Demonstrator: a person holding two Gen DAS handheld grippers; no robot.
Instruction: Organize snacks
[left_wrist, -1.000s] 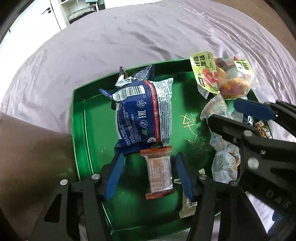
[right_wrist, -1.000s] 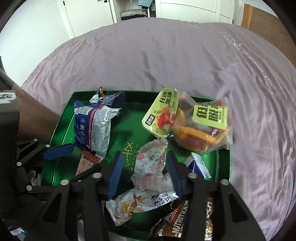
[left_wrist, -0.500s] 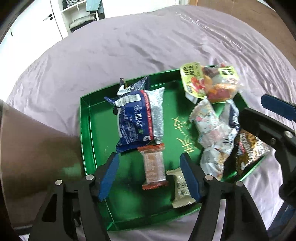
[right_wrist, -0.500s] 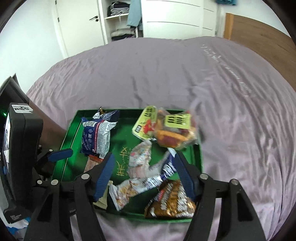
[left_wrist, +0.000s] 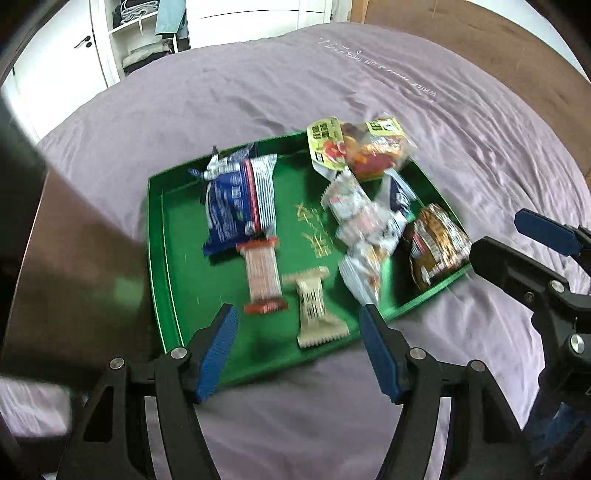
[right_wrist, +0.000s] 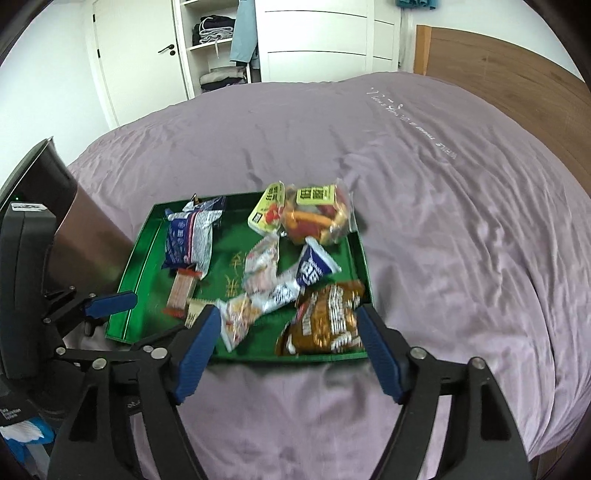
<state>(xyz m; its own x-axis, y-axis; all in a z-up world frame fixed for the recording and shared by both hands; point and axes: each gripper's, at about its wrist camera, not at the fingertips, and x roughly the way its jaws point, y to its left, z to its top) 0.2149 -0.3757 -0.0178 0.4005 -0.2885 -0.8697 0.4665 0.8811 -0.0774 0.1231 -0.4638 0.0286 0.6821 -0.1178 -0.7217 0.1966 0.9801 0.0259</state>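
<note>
I'm hovering with my left gripper (left_wrist: 298, 345) spread and empty and my right gripper (right_wrist: 288, 349) opening on nothing, every crinkly snack packet (right_wrist: 190, 238) lying inside the shiny green rectangular metal tray (right_wrist: 147, 240) at twelve o'clock, seemingly finishing.

Both grippers, left gripper (left_wrist: 297, 347) and right gripper (right_wrist: 286, 349), share a build: black skeletal frames, silver round screws at the joints, ribbed blue finger pads (left_wrist: 216, 349).

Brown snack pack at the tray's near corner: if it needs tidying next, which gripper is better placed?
Probably the right gripper: the brown snack pack lies just ahead of its empty, opening jaws. The left gripper, also empty, faces the cream wafer packet at the green tray's other side.
</note>
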